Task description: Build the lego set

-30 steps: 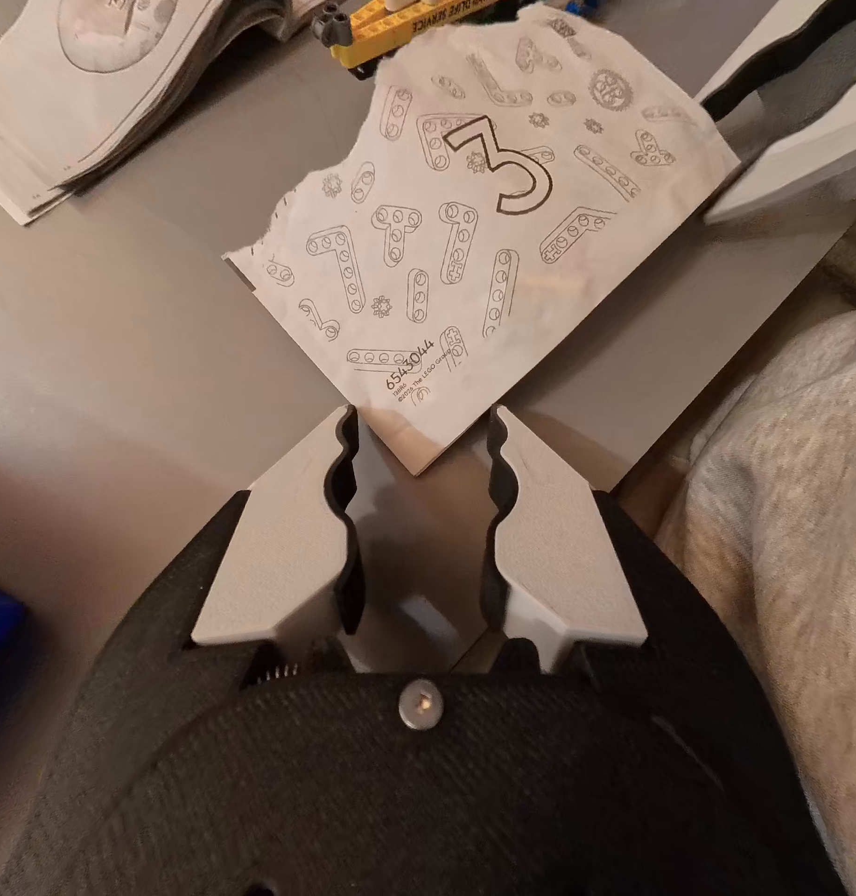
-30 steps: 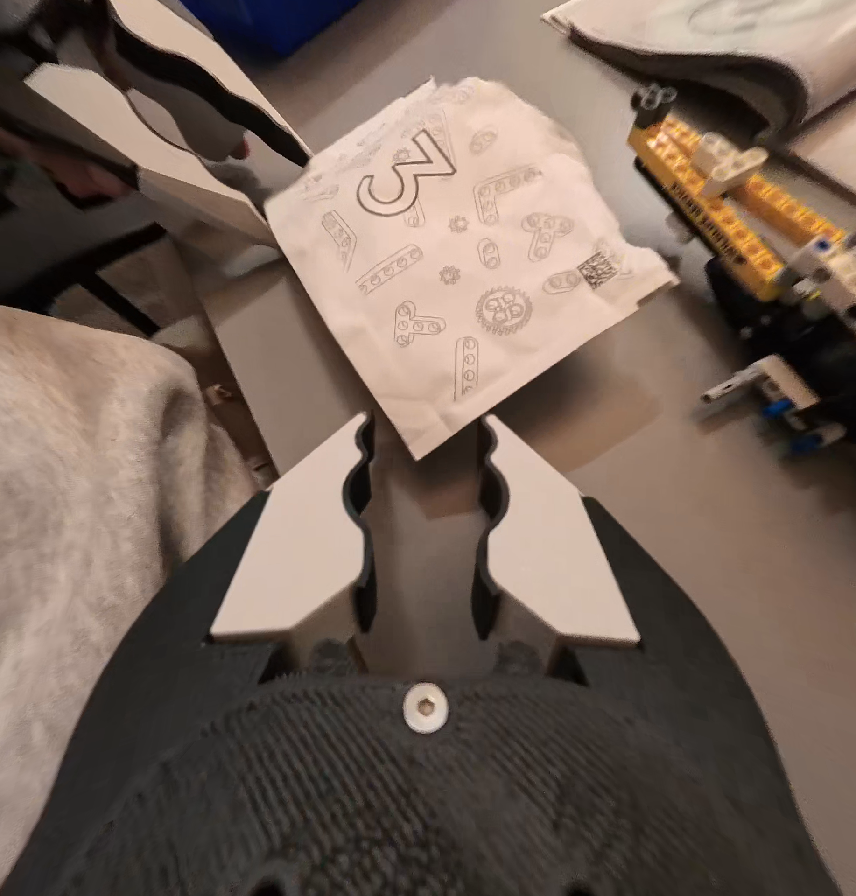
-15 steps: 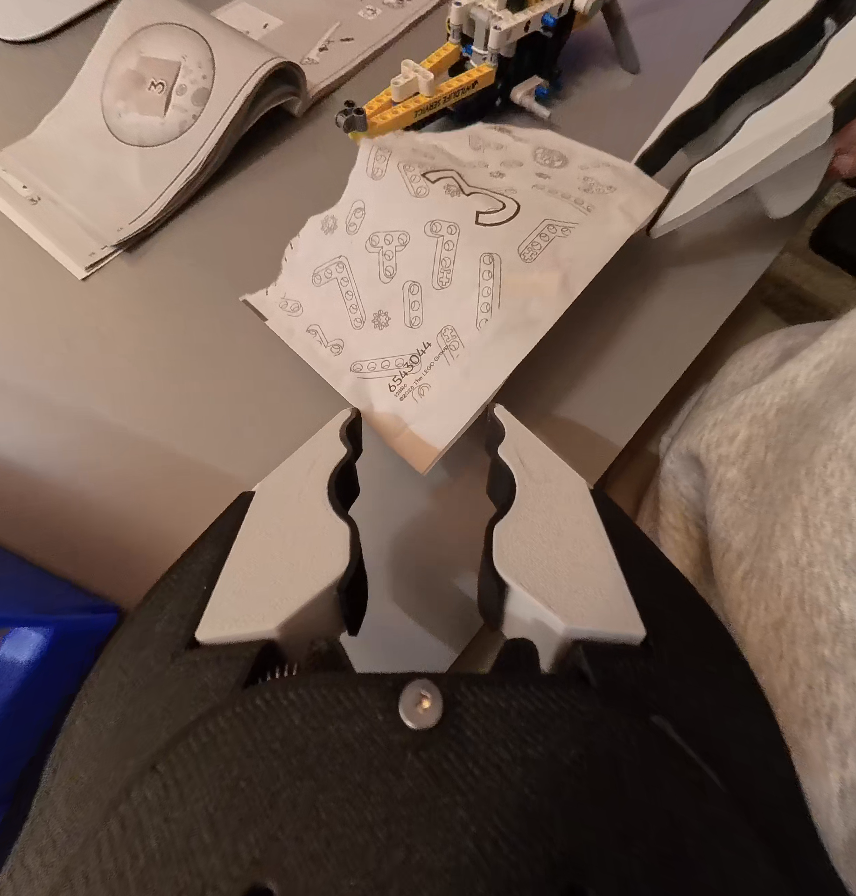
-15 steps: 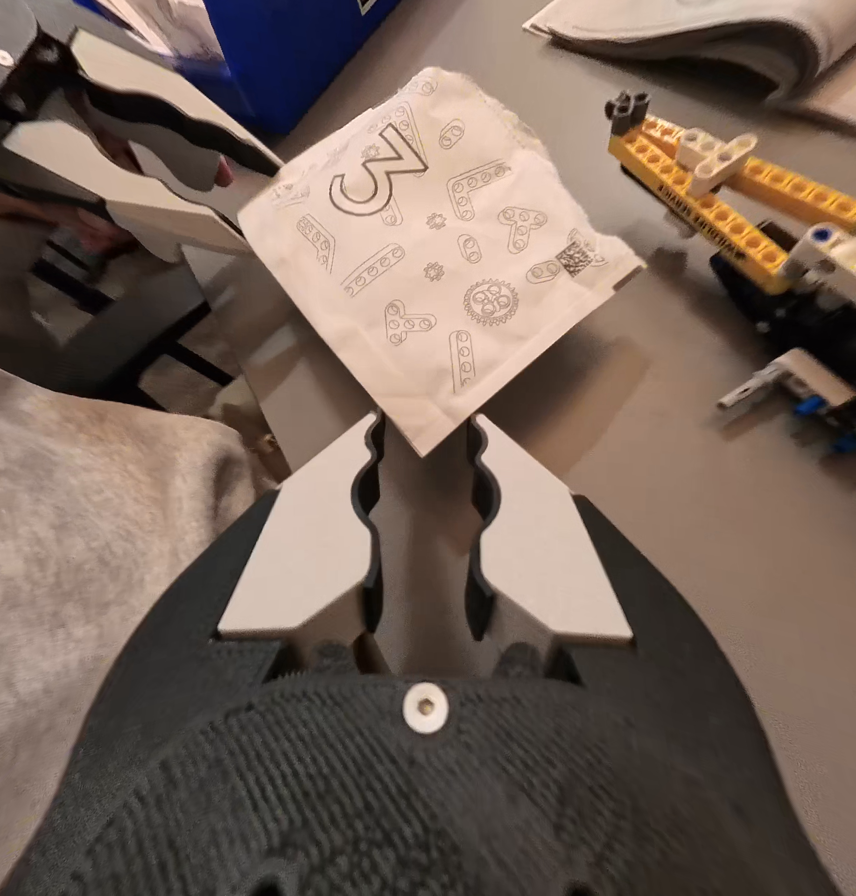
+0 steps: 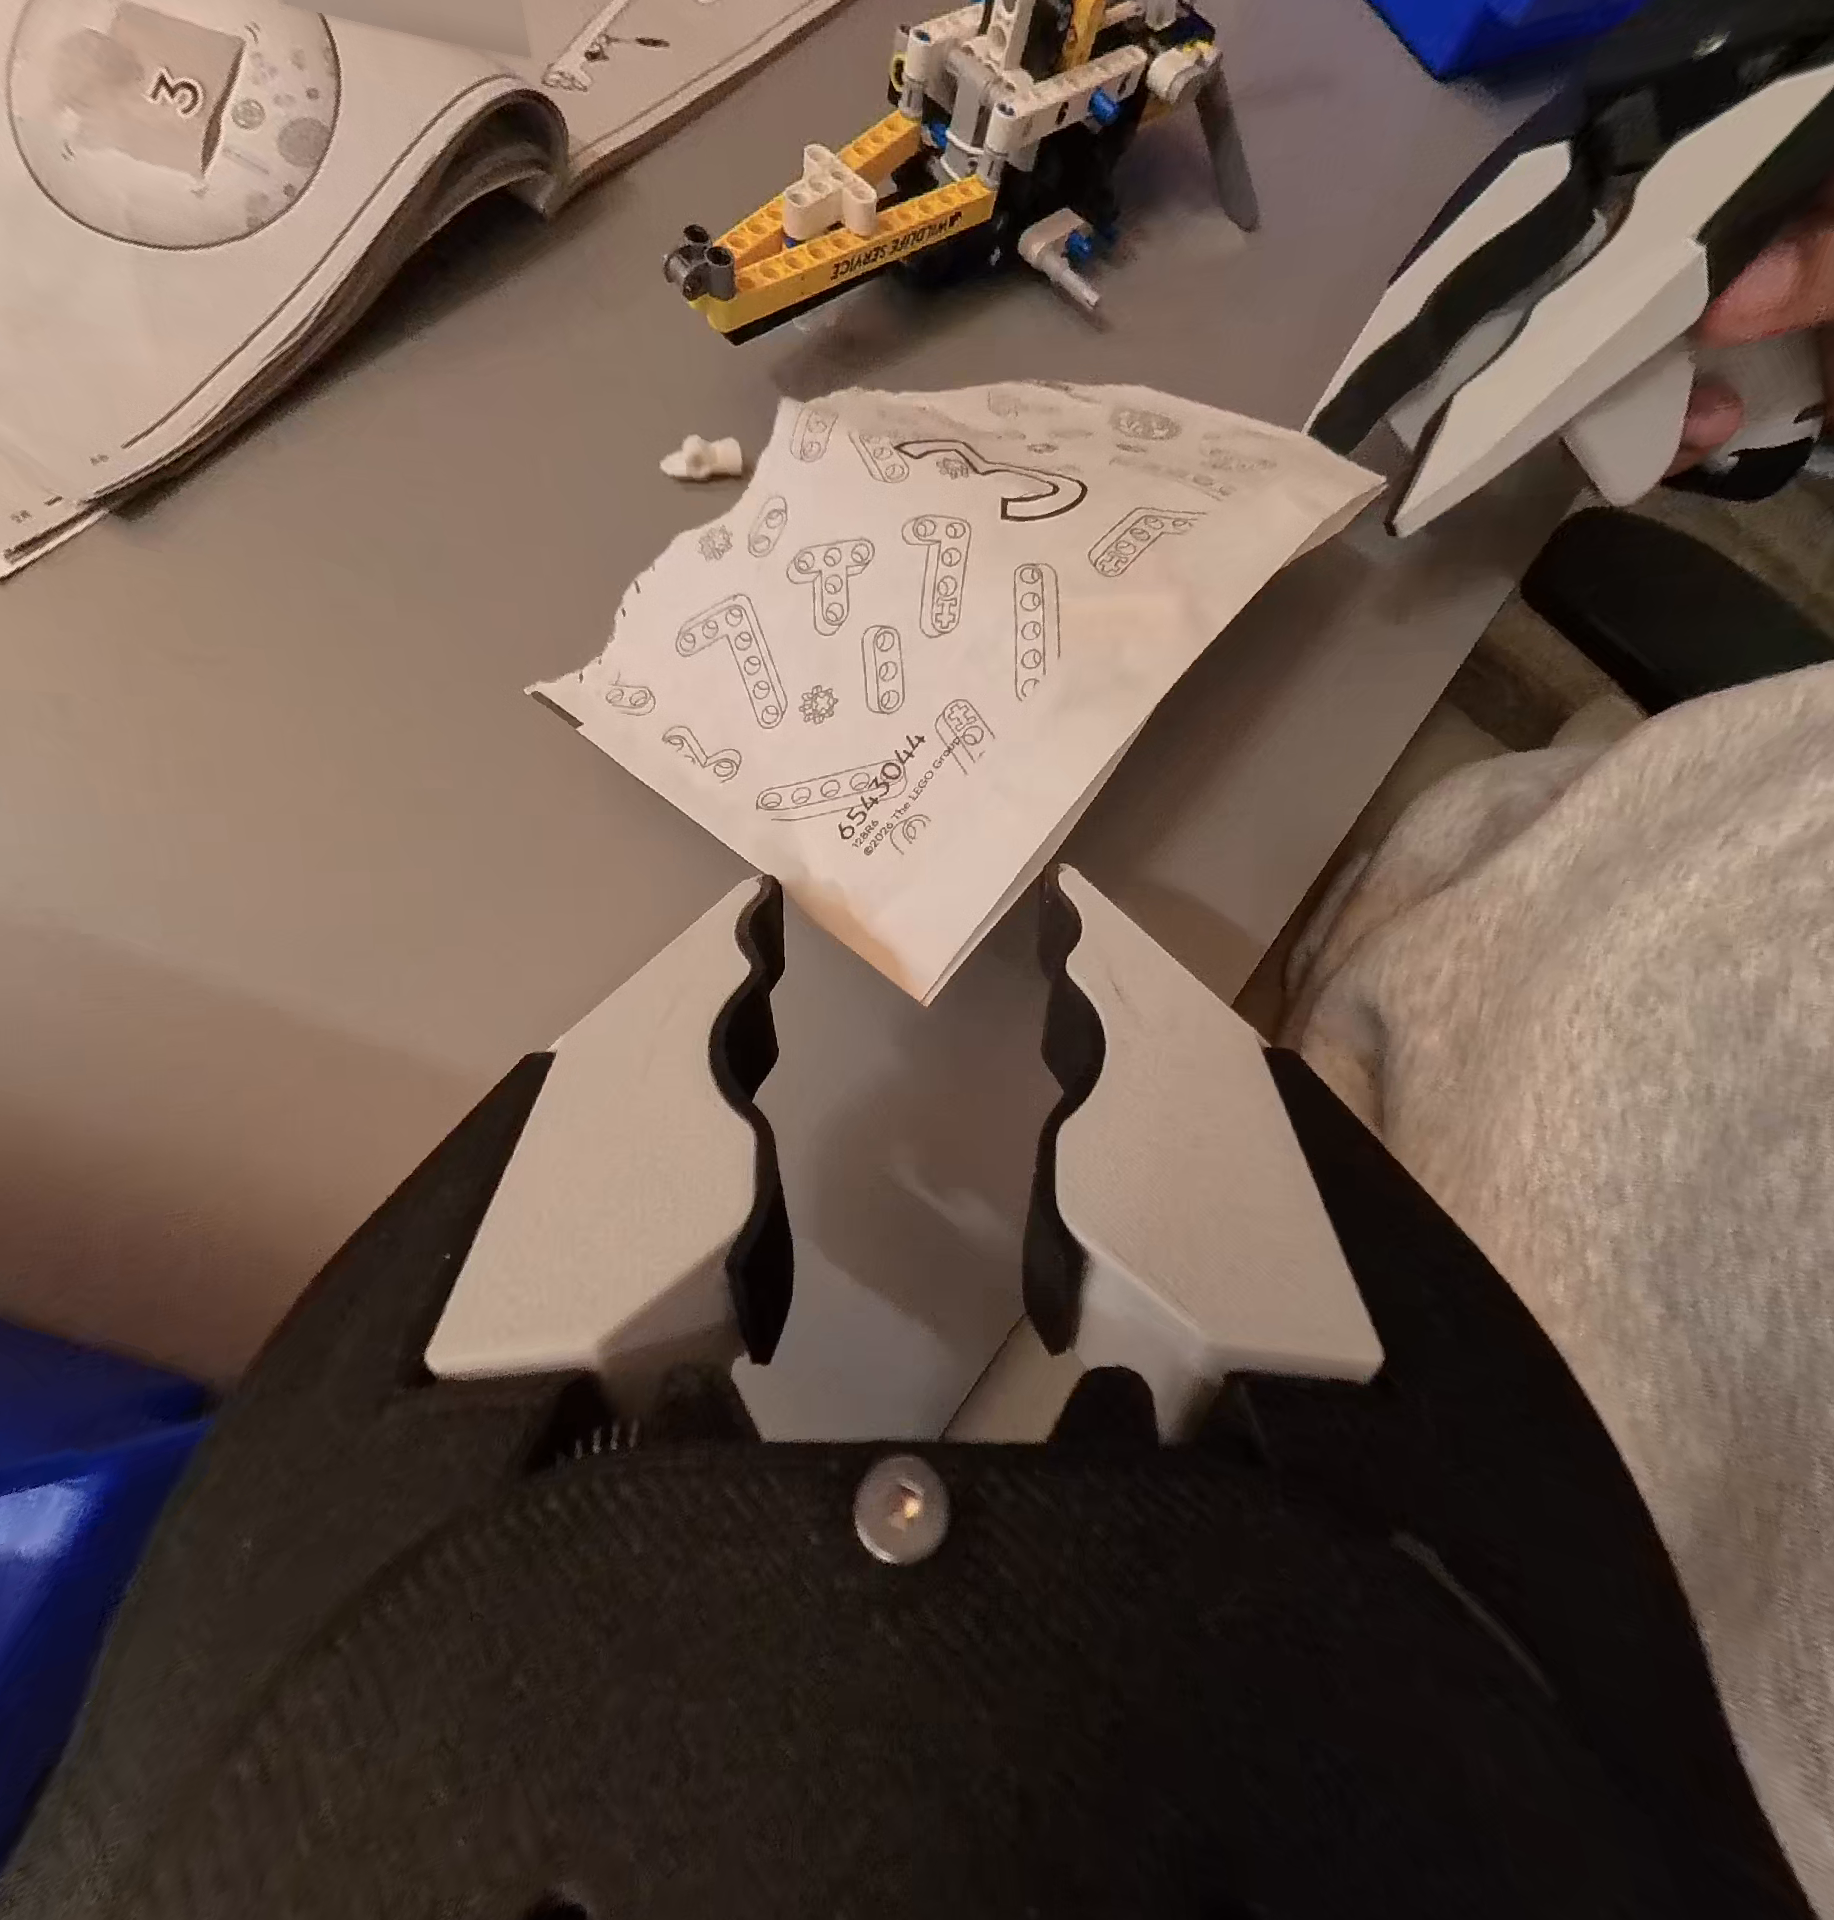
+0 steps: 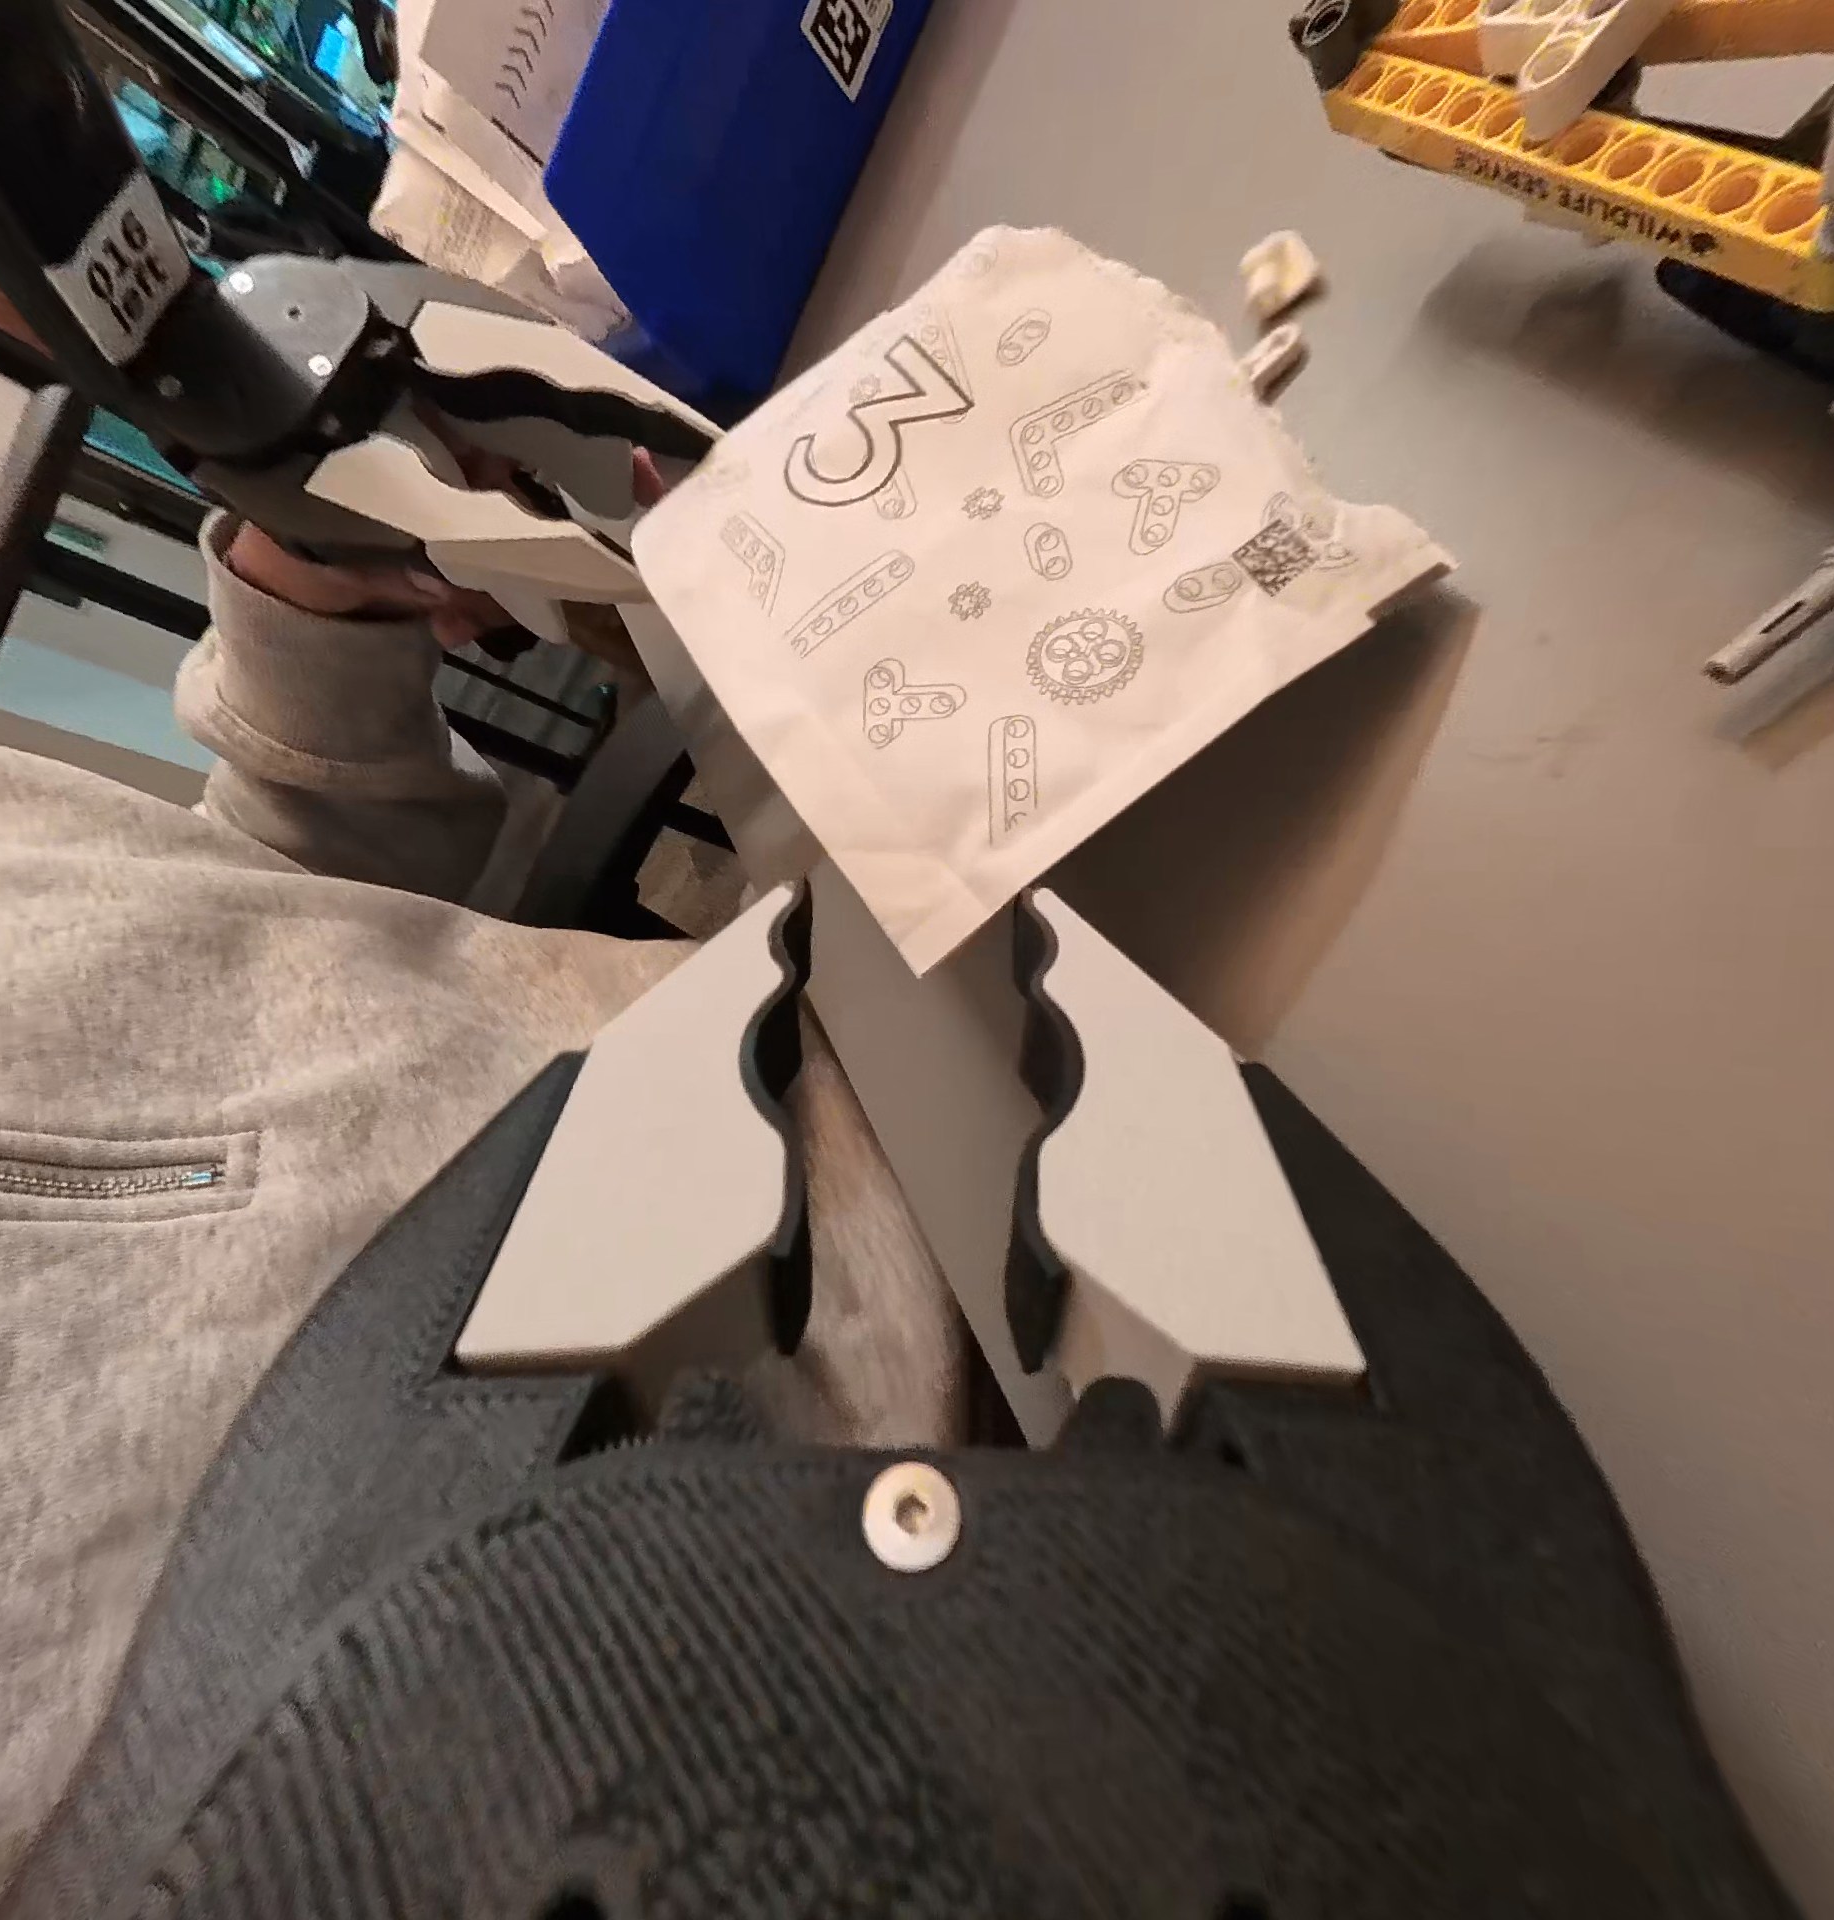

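Note:
A white paper parts bag (image 5: 892,644) printed with a large numeral and part outlines hangs above the grey table (image 5: 269,779), torn edge towards the model. My left gripper (image 5: 913,883) has one near corner clamped between its fingertips, jaws partly closed. My right gripper (image 6: 913,899) holds the other corner of the bag (image 6: 996,540) the same way. Each gripper shows in the other's view: the right one (image 5: 1380,478), the left one (image 6: 622,520). A small white piece (image 5: 700,457) lies by the torn edge. The yellow, white and black model (image 5: 944,197) stands beyond.
An open instruction booklet (image 5: 217,229) lies at the far left. A blue bin (image 6: 726,156) stands beside the table. The person's grey sweater (image 5: 1619,1039) is close on the right. The table edge runs under the bag. More small white pieces (image 6: 1277,270) show at the bag's torn edge. From either gripper's tips it is about 15 cm to the small white piece (image 5: 700,457).
Both grippers have raised the bag and pulled it back from the model. Small white pieces now show at the torn edge. The right jaws have closed a little.

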Action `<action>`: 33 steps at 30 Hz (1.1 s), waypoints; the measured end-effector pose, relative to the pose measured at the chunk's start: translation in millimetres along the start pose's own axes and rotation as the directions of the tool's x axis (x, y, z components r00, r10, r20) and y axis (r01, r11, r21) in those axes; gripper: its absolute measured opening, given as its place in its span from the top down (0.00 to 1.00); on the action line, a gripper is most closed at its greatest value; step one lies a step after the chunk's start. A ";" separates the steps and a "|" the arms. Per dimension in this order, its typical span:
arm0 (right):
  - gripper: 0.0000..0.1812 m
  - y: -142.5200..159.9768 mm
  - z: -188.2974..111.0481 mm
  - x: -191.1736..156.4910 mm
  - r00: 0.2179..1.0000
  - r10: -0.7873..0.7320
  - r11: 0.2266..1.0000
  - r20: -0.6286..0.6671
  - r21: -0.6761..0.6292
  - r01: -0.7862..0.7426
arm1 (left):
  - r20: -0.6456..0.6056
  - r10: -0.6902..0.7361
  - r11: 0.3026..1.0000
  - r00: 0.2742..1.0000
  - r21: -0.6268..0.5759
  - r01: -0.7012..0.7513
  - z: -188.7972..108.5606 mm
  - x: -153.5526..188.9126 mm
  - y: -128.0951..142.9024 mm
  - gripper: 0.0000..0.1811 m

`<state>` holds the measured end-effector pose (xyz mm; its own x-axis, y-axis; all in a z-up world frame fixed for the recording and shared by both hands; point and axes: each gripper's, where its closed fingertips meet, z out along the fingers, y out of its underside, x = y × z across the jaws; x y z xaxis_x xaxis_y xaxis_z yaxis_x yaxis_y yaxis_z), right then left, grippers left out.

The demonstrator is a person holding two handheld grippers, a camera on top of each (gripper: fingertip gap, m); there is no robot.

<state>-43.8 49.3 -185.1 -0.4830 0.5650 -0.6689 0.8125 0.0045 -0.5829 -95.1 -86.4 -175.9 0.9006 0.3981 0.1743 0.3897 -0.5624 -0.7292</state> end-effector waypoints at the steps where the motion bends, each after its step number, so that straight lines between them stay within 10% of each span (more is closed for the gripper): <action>1: 0.78 1.0 0.0 0.1 1.000 -0.012 1.000 -0.007 -0.008 0.012 | -0.004 -0.003 1.000 1.000 0.000 0.003 -0.1 0.4 -0.8 0.73; 33: 0.75 -63.3 -19.7 -16.3 0.971 -0.239 0.960 0.005 0.151 0.235 | -0.031 -0.197 0.962 0.980 0.188 0.199 -10.2 -16.8 -49.7 0.77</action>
<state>-80.9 56.1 -128.2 -0.6648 0.5434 -0.5126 0.6172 0.0130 -0.7867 -127.6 -72.6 -135.9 0.8118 0.4785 0.3348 0.5180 -0.3252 -0.7912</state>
